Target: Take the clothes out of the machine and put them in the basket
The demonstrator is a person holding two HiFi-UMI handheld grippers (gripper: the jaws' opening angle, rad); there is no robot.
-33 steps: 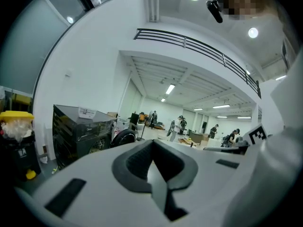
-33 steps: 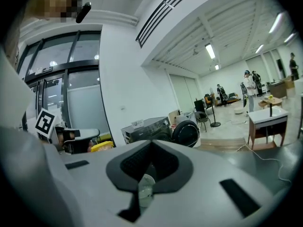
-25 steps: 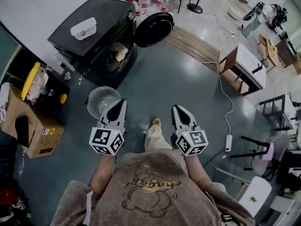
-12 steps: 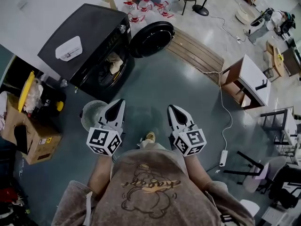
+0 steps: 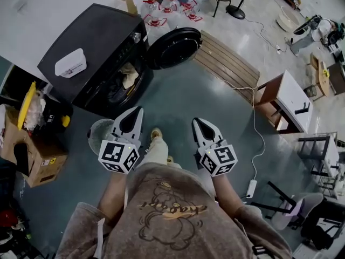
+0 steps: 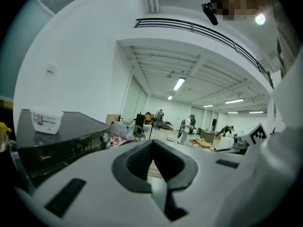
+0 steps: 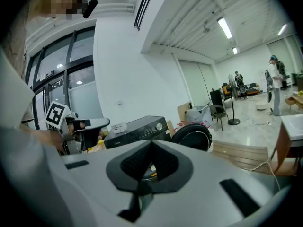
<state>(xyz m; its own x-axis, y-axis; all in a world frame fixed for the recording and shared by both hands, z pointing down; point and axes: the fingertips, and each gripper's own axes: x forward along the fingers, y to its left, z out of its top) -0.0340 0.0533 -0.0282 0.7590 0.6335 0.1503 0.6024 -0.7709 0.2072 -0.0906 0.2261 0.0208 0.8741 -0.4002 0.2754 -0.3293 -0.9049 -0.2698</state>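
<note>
A black front-loading machine (image 5: 94, 47) stands at the upper left of the head view, its round door (image 5: 173, 48) swung open to the right. Pale clothes (image 5: 128, 75) show inside the drum opening. A white mesh basket (image 5: 98, 135) sits on the floor in front of the machine, partly hidden behind my left gripper (image 5: 132, 117). Both grippers are held level in front of me, shut and with nothing in them; my right gripper (image 5: 199, 127) is to the right. The machine (image 7: 137, 129) and its door (image 7: 193, 135) also show in the right gripper view.
A white box (image 5: 70, 62) lies on top of the machine. Cardboard boxes (image 5: 32, 155) and clutter stand at the left. Water jugs (image 5: 167, 7) are behind the machine. A wooden ramp (image 5: 226, 61), a table (image 5: 285, 99) and a cable with a power strip (image 5: 251, 188) lie to the right.
The machine and basket have drawn nearer in the head view as I walk towards them. Both grippers stay shut and held out in front; the basket has slid partly behind the left gripper.
</note>
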